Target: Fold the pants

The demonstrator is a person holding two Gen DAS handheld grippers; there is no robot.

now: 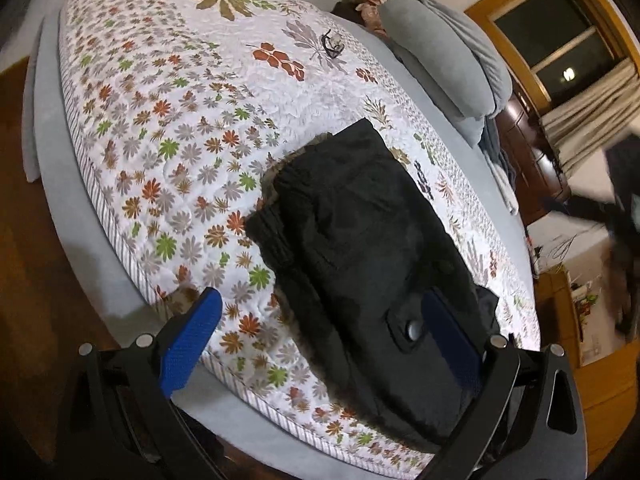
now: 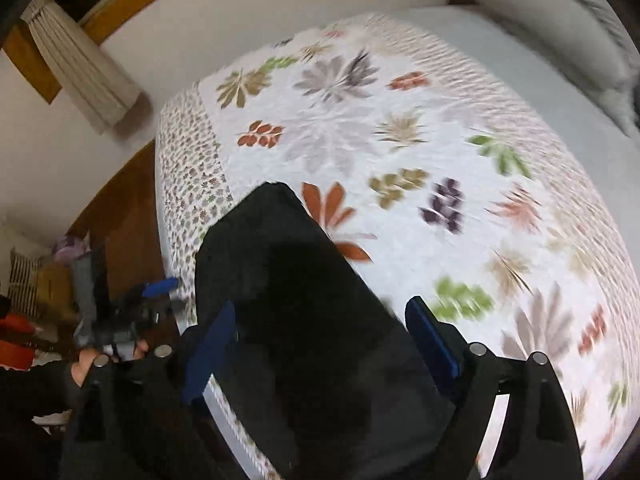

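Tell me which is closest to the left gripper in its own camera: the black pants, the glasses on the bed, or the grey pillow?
From the left gripper:
1. Black pants, right between its open fingers.
2. Glasses, far up the floral bedspread.
3. Grey pillow, at the bed's far right edge. Glasses and pillow are too close to call.

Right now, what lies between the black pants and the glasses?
Only bare floral quilt separates the black pants from the glasses, shown in the left wrist view.

Bed [image 1: 64, 216] with grey padded surround, carrying a white quilted cover [image 1: 240, 92] printed with leaves. Directly upon the cover: black pants [image 1: 360, 240], folded, near the front edge; a small dark object [image 1: 332, 45], unidentifiable, farther back. Grey pillows [image 1: 444, 56] lie at the head.
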